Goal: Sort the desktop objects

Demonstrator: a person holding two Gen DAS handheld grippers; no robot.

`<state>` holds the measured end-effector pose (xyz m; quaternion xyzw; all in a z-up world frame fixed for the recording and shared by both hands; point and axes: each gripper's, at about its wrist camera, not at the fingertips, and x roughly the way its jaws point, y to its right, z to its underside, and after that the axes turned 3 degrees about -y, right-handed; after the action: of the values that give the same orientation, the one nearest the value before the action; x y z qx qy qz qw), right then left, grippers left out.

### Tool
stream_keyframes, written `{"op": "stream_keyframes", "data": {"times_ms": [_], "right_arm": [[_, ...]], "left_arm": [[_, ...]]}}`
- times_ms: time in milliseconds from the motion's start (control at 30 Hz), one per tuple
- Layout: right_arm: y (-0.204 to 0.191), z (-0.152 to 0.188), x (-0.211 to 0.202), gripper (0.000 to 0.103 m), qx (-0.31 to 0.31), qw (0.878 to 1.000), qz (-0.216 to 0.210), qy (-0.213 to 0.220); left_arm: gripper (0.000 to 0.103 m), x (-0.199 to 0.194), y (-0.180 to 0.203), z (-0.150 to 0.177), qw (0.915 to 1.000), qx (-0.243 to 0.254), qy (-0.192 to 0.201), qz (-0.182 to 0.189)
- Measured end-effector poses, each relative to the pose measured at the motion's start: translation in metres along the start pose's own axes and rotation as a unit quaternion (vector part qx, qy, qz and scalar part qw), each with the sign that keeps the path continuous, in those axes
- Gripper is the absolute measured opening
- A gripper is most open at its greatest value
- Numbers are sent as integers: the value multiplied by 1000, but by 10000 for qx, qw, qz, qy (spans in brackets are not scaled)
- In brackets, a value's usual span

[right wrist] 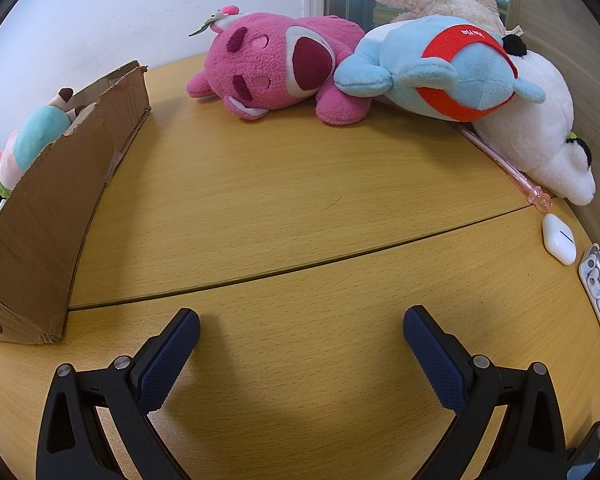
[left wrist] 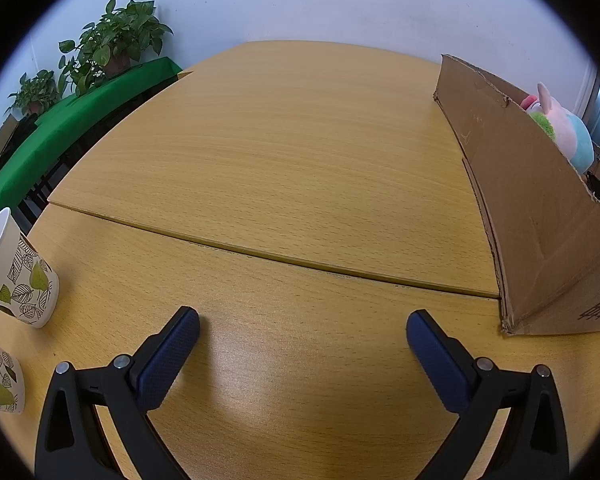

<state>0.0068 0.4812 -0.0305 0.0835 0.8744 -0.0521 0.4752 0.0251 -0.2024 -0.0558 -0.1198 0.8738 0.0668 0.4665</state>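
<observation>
Both the left gripper [left wrist: 302, 326] and the right gripper [right wrist: 301, 324] were spread wide over bare table [right wrist: 300, 208], grasping nothing. Four plush toys lay at twelve to two o'clock, led by the pink plush [right wrist: 272, 66]. Two leaf-print cups [left wrist: 18, 276], cut off, stood at nine o'clock. One cardboard box [left wrist: 540, 216] half hid its contents.

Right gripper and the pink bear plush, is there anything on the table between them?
No. In the right wrist view, only bare wooden table, crossed by a seam, lies between the open right gripper and the pink bear plush.
</observation>
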Motion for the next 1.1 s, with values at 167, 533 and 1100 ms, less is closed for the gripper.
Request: {"op": "stream_keyframes", "data": {"times_ms": [167,533,1100], "right_arm": [[0,0,0,103,-2,10000,-2,-2],[-1,-1,2,103,-1,10000,-6,-5],[-7,-5,13,103,-2,10000,-12,-18]], "left_arm": [[103,0,0,0,10000,-4,-2,0],[103,1,1,-2,10000,-14,-6,0],[103,6,-3,-7,10000,-24,-3,10]]}}
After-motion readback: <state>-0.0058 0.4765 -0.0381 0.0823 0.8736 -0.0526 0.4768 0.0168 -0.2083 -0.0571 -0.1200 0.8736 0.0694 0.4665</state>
